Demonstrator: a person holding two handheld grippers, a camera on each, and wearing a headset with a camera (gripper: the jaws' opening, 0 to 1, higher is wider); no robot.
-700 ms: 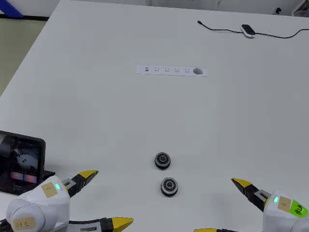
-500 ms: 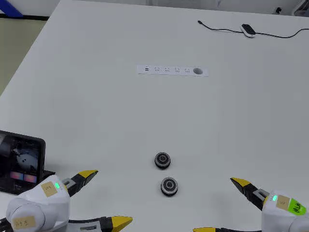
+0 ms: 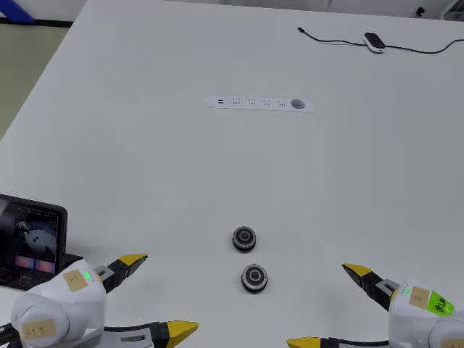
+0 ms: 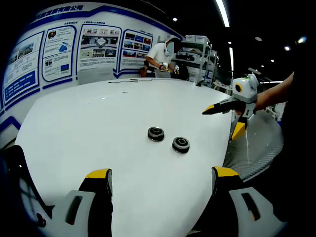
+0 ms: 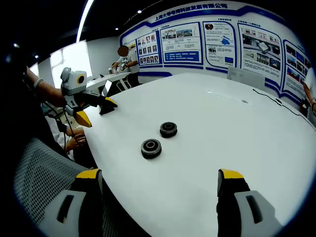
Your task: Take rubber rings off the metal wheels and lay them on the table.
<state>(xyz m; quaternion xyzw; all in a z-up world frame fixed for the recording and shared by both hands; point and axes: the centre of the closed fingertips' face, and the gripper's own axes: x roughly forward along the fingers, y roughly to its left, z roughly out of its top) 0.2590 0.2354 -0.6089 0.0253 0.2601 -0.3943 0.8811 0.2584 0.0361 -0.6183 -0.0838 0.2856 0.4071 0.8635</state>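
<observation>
Two metal wheels sit on a white worktop, low and centre in the head view. We see the far wheel just above the near wheel, close together but apart. Each lies flat and shows a dark outer band around a paler hub. We cannot tell at this size whether that band is a rubber ring.

The left gripper is at the lower left of the frame, its yellow-tipped jaws spread wide and grasping nothing. The right gripper is at the lower right, jaws likewise spread and released. Both wheels lie between the two grippers, touched by neither.

In the left gripper view we see the wheels side by side near the centre, beyond its parted jaws. In the right gripper view they sit just left of centre.

A dark tablet stands at the left edge of the head view. A white power strip lies above centre, and a corded remote lies at the upper right.
</observation>
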